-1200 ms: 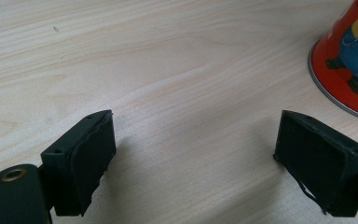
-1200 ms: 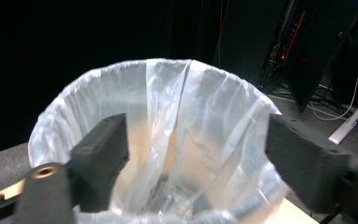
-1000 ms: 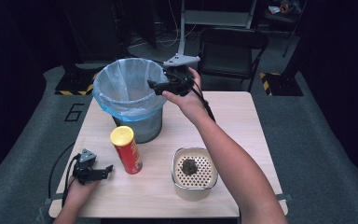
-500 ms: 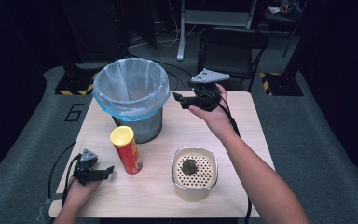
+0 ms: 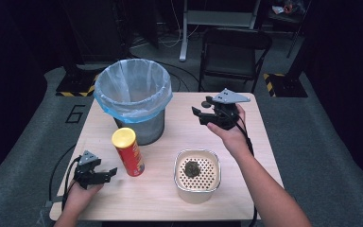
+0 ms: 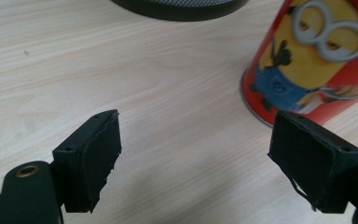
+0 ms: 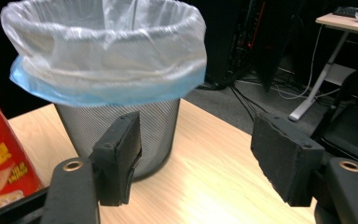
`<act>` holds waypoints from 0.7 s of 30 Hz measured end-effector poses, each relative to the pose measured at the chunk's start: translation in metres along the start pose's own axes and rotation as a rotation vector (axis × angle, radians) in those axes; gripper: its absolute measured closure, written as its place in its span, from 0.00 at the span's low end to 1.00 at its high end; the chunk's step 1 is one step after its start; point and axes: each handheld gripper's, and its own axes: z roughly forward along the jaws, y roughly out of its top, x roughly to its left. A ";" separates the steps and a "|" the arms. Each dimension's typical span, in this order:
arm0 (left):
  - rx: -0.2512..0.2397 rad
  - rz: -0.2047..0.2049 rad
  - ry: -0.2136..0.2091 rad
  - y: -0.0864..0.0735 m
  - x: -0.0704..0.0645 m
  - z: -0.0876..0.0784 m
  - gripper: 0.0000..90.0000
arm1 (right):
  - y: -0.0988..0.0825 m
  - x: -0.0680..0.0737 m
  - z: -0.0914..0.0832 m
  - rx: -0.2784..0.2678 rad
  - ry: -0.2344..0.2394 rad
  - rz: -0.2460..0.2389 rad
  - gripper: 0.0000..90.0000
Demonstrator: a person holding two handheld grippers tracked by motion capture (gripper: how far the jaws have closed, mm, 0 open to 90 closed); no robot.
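The right gripper [image 5: 199,114] hangs above the table [image 5: 170,198], parted and empty, right of the lined bin [image 5: 132,94] — the left gripper [image 5: 108,174], its jaws just narrowing on nothing, sits beside the upright red can [image 5: 128,152].

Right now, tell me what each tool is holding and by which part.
Nothing is held. The left tool stands open over bare table beside the red can, its jaws just been closing. The right tool is open and empty, facing the bin.
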 end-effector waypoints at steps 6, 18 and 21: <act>-0.030 0.017 -0.020 0.005 -0.009 -0.007 0.16 | -0.014 -0.005 -0.012 -0.002 -0.023 0.004 0.37; -0.085 0.052 -0.107 0.014 -0.030 -0.013 0.13 | -0.049 -0.014 -0.026 0.013 -0.095 0.039 0.36; -0.093 0.038 -0.124 0.015 -0.034 -0.011 0.13 | -0.059 -0.015 -0.031 0.021 -0.105 0.038 0.36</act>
